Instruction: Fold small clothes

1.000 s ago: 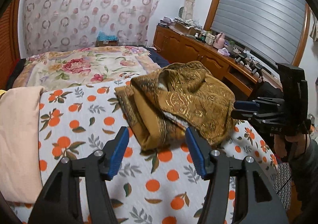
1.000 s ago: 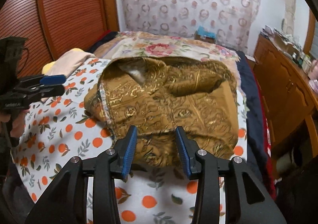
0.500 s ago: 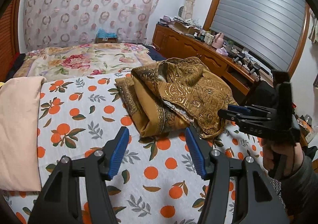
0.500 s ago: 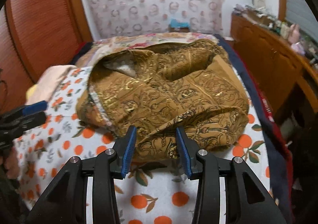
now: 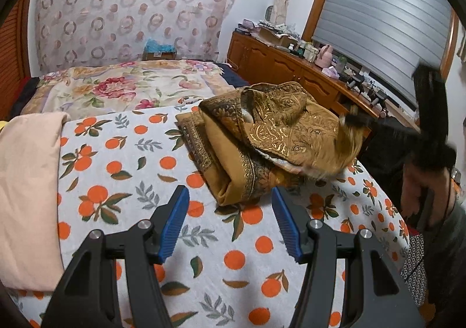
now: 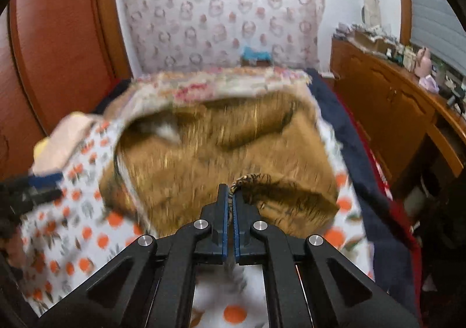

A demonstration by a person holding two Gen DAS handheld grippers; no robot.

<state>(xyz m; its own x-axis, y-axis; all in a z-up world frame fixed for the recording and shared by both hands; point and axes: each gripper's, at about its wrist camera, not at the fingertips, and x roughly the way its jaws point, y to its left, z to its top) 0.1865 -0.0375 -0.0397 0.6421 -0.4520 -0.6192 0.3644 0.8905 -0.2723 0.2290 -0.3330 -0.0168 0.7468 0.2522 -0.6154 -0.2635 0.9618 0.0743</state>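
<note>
Brown-gold paisley garment (image 5: pixel 273 135) lying bunched and partly folded on an orange-print bed sheet (image 5: pixel 125 179), toward the sheet's far right side in the left wrist view; dark patterned border showing along its folded edges, a pale lining peeking out at one opening. Right gripper (image 6: pixel 230 205) clamping its blue pads tight on the garment's near edge, a pinch of patterned hem sticking up between them; fabric there blurring. Left gripper (image 5: pixel 228 217) hovering over the sheet just short of the garment, jaws standing apart, nothing between them. Folded peach cloth (image 5: pixel 27 182) lying at the sheet's left edge. Floral quilt (image 5: pixel 116 89) covering the bed beyond. Ring-patterned curtain (image 5: pixel 131 4) hanging at the back wall; a small box with teal contents (image 5: pixel 159 49) sitting below it. Wooden sideboard (image 5: pixel 291 68), cluttered on top, running along the right under a slatted blind (image 5: pixel 387 28).
</note>
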